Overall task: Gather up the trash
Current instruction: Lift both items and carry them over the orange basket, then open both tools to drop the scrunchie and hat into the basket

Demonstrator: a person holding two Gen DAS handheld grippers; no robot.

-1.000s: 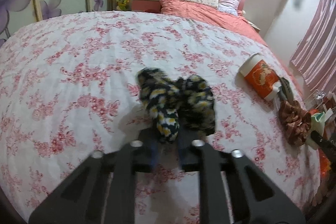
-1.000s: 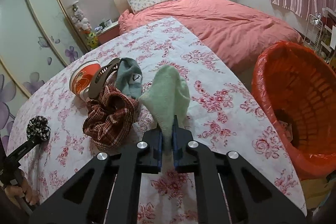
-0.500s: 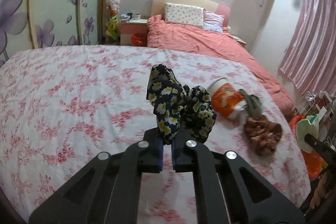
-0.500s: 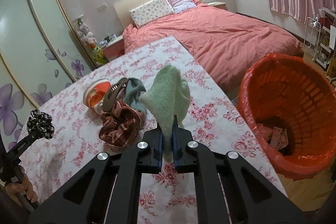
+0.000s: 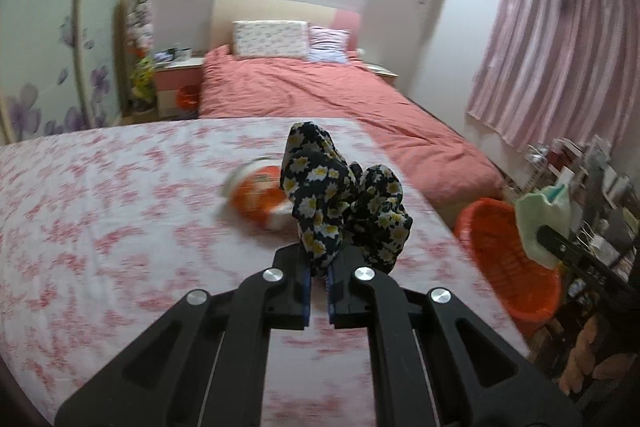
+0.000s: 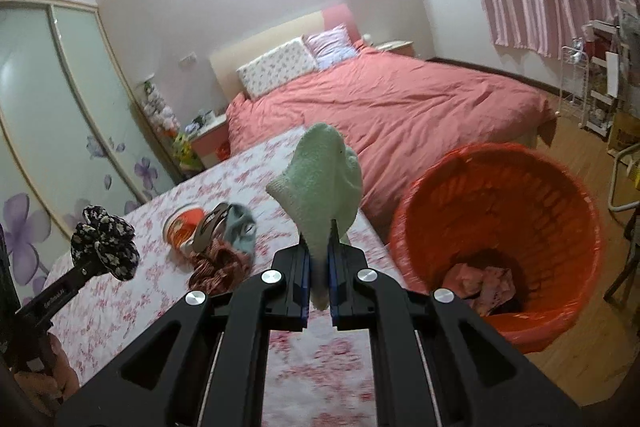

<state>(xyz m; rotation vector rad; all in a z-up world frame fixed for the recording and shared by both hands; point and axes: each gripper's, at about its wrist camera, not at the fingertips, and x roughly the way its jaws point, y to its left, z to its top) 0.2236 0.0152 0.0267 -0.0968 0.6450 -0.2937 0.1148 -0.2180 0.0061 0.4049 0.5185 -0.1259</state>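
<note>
Two tongs: left [image 5: 317, 285] grips one scrunchie [image 5: 344, 203], right [image 6: 319, 283] one sock [image 6: 320, 183].

The green sock [image 6: 320, 187] looks like soft, fuzzy knit cloth, matt all over. The scrunchie [image 5: 344, 203] is thin, crinkled printed cloth with a slight sheen. Right of the sock, the bin [image 6: 500, 227] is ribbed orange plastic lined with a glossy, wrinkled plastic bag. The tablecloth [image 6: 168, 291] left of the sock is smooth printed cotton. Both grippers, left [image 5: 318, 291] and right [image 6: 319, 287], are matt black plastic with shiny metal screws.
</note>
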